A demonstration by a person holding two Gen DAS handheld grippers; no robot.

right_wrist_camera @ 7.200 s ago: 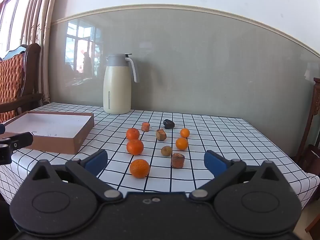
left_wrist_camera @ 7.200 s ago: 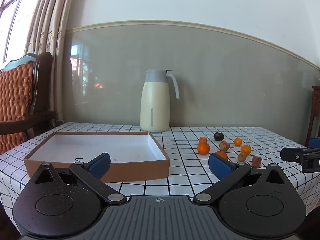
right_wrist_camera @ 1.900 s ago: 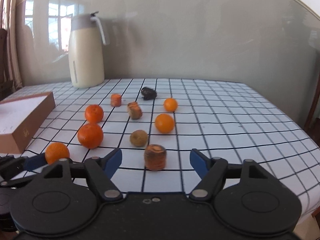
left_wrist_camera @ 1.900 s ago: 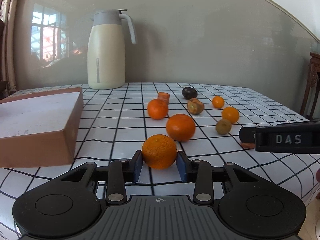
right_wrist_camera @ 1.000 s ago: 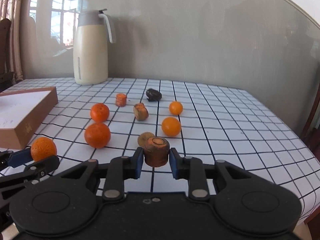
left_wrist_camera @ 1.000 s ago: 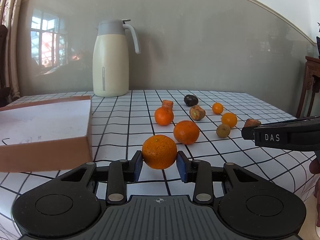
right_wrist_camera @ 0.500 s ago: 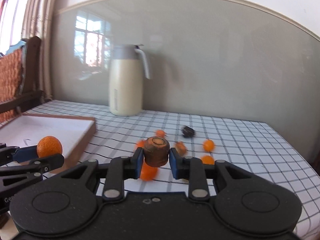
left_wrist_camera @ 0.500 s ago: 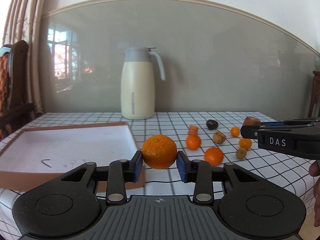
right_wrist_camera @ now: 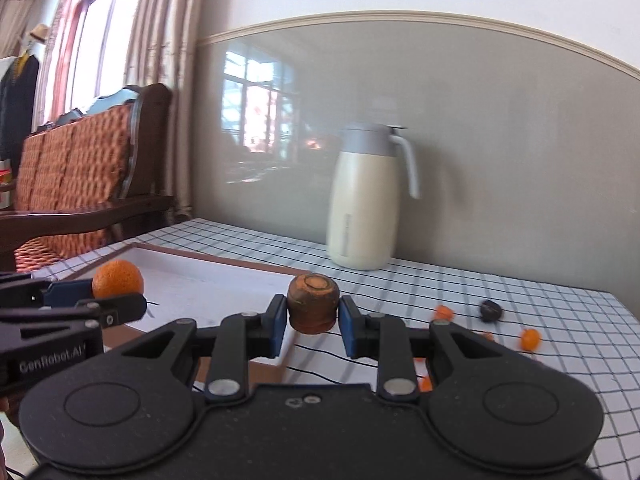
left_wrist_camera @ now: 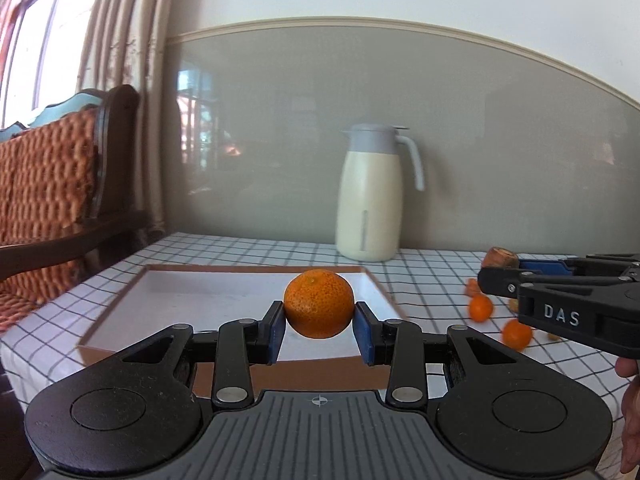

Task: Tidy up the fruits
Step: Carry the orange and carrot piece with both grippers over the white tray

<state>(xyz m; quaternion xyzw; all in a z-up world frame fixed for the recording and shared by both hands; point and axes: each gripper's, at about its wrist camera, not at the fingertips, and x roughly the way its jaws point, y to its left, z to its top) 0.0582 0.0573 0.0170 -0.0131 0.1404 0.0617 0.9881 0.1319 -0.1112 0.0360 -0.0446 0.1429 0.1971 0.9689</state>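
Now the left tongs point(left_wrist_camera: 319, 330) are clamped on an orange point(left_wrist_camera: 319, 303), their blue pads pressed against its two sides, and the fruit hangs in the air over the near part of a shallow cardboard box point(left_wrist_camera: 116, 312) with a white floor. Seen from the right wrist, the same orange point(right_wrist_camera: 117, 279) sits at the tip of the left tongs point(right_wrist_camera: 112, 300) above the left side of the box point(right_wrist_camera: 240, 266). Meanwhile the right tongs point(right_wrist_camera: 313, 322) are closed tight on a short brown carrot stump point(right_wrist_camera: 313, 304), cut end up, held above the bench point(right_wrist_camera: 540, 300) just past the right edge of the box. From the left wrist the right tongs point(left_wrist_camera: 496, 276) reach in from the right, with the stump point(left_wrist_camera: 500, 258) at their tip and part of a hand point(left_wrist_camera: 630, 420) at the picture's edge. Behind, a cream jug point(left_wrist_camera: 368, 200) with a grey lid stands on the checked cloth near the wall. Right of the box several small oranges point(left_wrist_camera: 480, 307) lie loose on the bench, along with a dark fruit point(right_wrist_camera: 491, 310); they are blurred. A wooden seat point(left_wrist_camera: 48, 184) with an orange cushion stands at the left.
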